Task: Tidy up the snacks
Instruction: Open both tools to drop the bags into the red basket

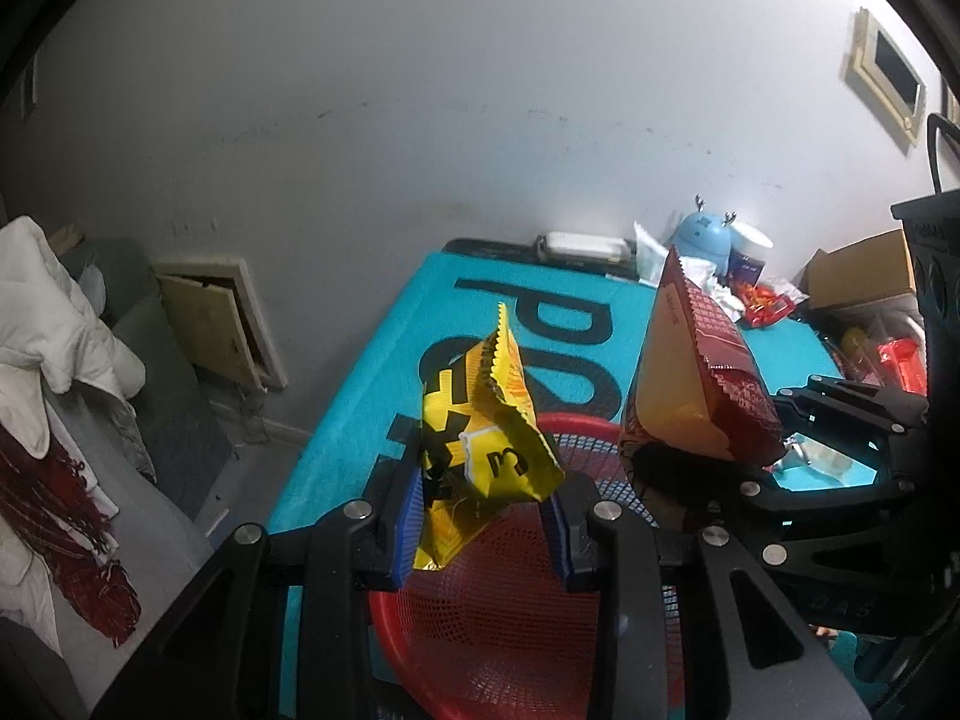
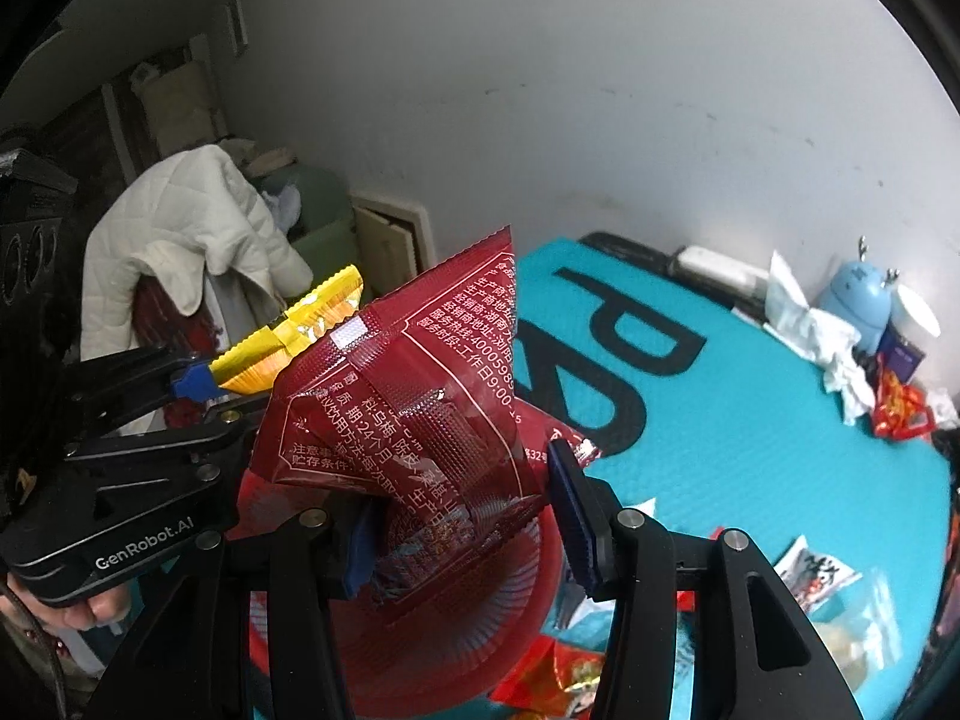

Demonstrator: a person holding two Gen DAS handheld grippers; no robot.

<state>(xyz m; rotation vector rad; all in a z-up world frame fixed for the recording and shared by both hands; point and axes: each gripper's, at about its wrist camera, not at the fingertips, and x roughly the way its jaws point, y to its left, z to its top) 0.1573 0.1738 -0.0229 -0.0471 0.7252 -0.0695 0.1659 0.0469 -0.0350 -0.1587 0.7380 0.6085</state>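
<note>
- I am in a lived-in room of a home, not a lab or shop.
- A white quilted jacket (image 2: pixel 180 228) hangs over a chair at my left, with a red fringed cloth (image 1: pixel 66 516) draped below it.
- The pale wall (image 1: pixel 420 90) is scuffed, and a low hatch (image 1: pixel 216 324) in it hangs open.
- My worktop (image 2: pixel 750 456) is covered with a teal mat bearing large black letters.
- Along its far edge sits household clutter: a small blue antlered gadget (image 1: pixel 705 234), crumpled tissues (image 2: pixel 810 330), a cardboard box (image 1: pixel 864 270).
- A red mesh basket (image 1: pixel 510 600) and loose snack packets (image 2: pixel 900 408) lie about the mat.
</note>
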